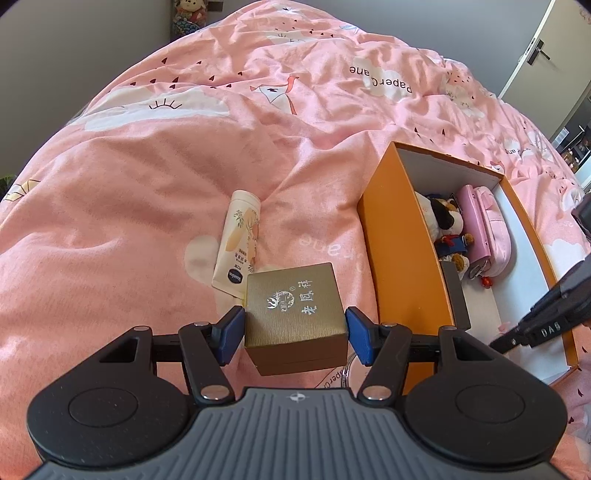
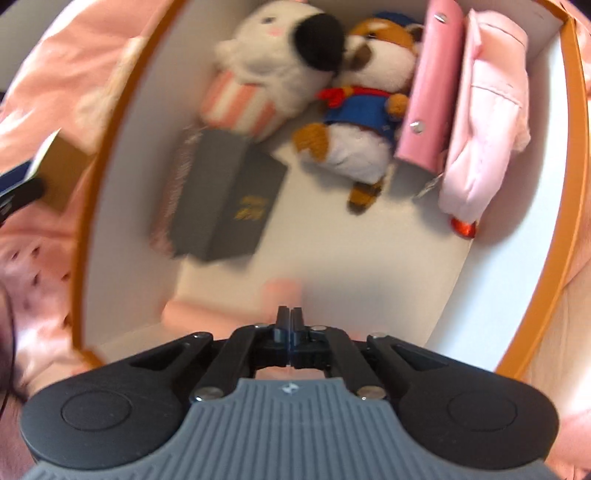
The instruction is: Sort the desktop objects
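Note:
My left gripper [image 1: 295,328] is shut on a gold-brown jewellery box [image 1: 295,306] with silver lettering, held just above the pink bedspread. A cream hand-cream tube [image 1: 238,243] lies just beyond it. The orange storage box [image 1: 402,251] stands to the right. Inside it lie a white plush [image 2: 280,66], a brown-and-white plush dog in blue [image 2: 365,110], a pink wallet [image 2: 428,85], a pink pouch [image 2: 484,122] and a grey box [image 2: 221,199]. My right gripper [image 2: 290,314] is shut and empty, low over the box's white floor [image 2: 369,258]; it also shows in the left wrist view [image 1: 546,317].
A pink patterned bedspread [image 1: 184,147] covers the whole surface. A clear round object [image 1: 351,373] peeks out under the left gripper. A door [image 1: 539,51] and a dark shelf [image 1: 576,144] stand at the far right. A figurine [image 1: 188,14] stands at the far edge.

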`<state>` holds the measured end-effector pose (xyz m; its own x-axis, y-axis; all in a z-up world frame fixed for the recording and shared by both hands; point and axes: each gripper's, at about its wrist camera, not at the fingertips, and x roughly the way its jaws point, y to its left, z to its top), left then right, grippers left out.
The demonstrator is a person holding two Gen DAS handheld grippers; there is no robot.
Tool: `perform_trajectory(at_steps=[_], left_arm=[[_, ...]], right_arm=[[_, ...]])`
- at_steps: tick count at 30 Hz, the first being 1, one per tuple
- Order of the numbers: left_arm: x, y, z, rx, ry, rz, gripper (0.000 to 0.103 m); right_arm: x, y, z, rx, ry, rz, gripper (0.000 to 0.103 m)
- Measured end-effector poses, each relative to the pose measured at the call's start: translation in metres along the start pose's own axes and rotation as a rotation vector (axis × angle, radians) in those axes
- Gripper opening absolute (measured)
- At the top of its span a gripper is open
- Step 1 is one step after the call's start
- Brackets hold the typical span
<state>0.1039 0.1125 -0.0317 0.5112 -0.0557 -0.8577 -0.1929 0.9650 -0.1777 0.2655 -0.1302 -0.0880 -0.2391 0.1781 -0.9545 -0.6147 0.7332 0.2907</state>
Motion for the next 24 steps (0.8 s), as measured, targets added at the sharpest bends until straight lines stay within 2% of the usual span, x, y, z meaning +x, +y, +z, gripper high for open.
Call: perform_trajectory(at_steps=[3, 6, 8, 9, 10, 18, 20, 21, 24], left_arm=[[-0.002, -0.002, 0.000, 0.003, -0.005, -0.007, 0.069], [-0.003, -0.005, -0.001, 0.007, -0.006, -0.010, 0.069], [-0.004, -0.007, -0.001, 0.008, -0.003, -0.012, 0.069], [-0.004, -0.007, -0.001, 0.008, -0.002, -0.012, 0.069], [-0.004, -0.008, -0.002, 0.007, -0.001, -0.012, 0.069], [-0.002, -0.008, -0.003, 0.012, 0.003, -0.016, 0.069], [-0.001, -0.007, -0.004, 0.011, 0.005, -0.016, 0.069], [-0.001, -0.007, -0.004, 0.009, 0.005, -0.016, 0.069], [0.000, -0.005, -0.004, 0.005, 0.006, -0.014, 0.069]], right_arm=[[-0.001, 0.014, -0.011, -0.033, -0.004, -0.006, 0.003], [0.000, 0.009, -0.019, 0.020, -0.024, -0.004, 0.008], [0.003, 0.007, -0.013, 0.049, -0.043, -0.034, 0.019], [0.007, 0.005, -0.009, 0.066, -0.047, -0.039, 0.032], [0.010, 0.006, -0.005, 0.077, -0.045, -0.039, 0.037], [0.044, 0.025, 0.008, 0.105, -0.010, -0.140, 0.036], [0.048, 0.026, 0.007, 0.122, -0.013, -0.153, 0.035], [0.048, 0.028, 0.006, 0.122, -0.016, -0.150, 0.030], [0.043, 0.029, 0.001, 0.132, -0.037, -0.143, 0.030]])
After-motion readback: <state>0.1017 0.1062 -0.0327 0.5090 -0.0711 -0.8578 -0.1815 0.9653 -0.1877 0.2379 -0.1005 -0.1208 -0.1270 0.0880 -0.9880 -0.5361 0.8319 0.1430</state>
